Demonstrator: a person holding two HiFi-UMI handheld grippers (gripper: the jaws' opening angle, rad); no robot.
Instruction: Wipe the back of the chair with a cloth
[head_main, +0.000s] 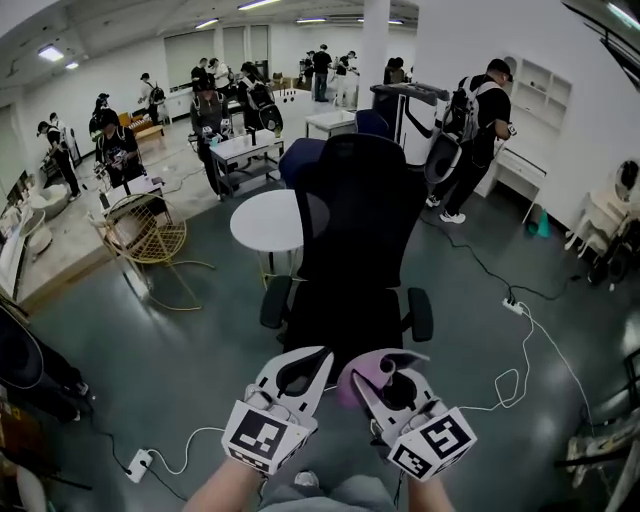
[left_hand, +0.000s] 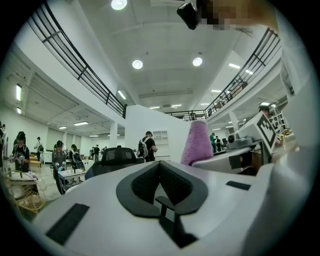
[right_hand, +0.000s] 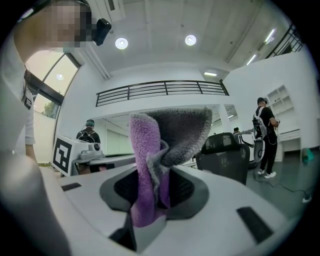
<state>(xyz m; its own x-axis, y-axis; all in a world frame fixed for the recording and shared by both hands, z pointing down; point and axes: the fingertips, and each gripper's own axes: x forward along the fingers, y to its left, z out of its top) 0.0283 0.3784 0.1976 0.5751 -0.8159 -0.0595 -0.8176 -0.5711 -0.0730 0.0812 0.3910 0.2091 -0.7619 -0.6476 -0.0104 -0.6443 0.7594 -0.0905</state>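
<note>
Two grippers sit low in the head view, side by side, both well short of the black office chair standing ahead. The right gripper carries a purple cloth, clear of the chair.

From the left gripper view, the left gripper has its jaws pressed together on nothing, with the cloth just off to its right.

From the right gripper view, the jaws are clamped on the cloth, which rises folded between them. The chair stands beyond, apart from it.
</note>
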